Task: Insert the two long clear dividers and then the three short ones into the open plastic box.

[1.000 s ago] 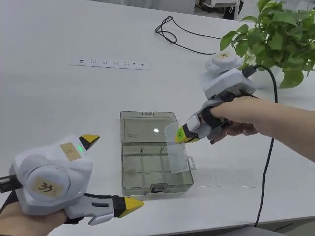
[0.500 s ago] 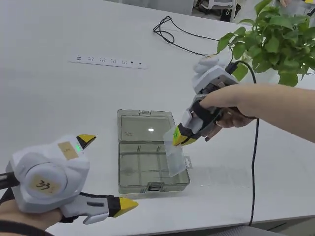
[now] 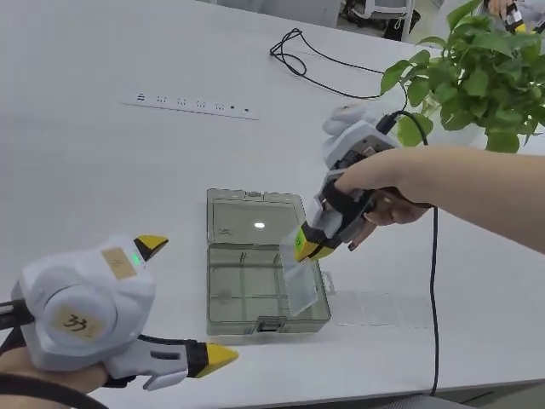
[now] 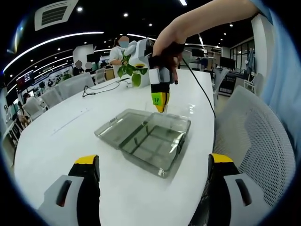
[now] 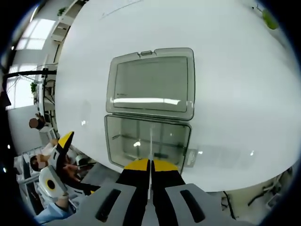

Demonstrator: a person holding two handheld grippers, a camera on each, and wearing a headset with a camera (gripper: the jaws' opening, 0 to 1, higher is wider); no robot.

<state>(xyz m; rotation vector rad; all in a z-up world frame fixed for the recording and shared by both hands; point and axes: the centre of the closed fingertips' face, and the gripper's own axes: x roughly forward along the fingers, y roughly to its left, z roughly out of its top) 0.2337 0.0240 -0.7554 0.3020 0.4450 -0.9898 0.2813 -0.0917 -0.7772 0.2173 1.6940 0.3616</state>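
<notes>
1. A white bench [image 3: 102,170] in an open office carries everything. A power strip [image 3: 189,106] lies far back on the left.
2. Low at the left, the left gripper [image 3: 185,300] hovers near the bench's front edge. Its jaws are wide apart with nothing between them, well clear of the work.
3. In the middle lies the open plastic box [image 3: 209,290], smoky-clear, with its lid [image 3: 254,217] folded flat away from the person.
4. Over the tray's right part the right gripper [image 3: 305,247] points down, its jaws clamped on the upper edge of a clear divider [image 3: 305,285]. The divider hangs tilted by the right wall. In the right gripper view it shows edge-on, lined up along the tray.
5. The divider looks thin, light, stiff and slick. Pinched at one edge, it may swing or slip. A grip at the middle of the top edge leaves the lower edge free for the slots.
6. Just right of the box, spare dividers [image 3: 383,308] lie flat and are hard to make out. A potted plant [image 3: 477,77] stands far right.
</notes>
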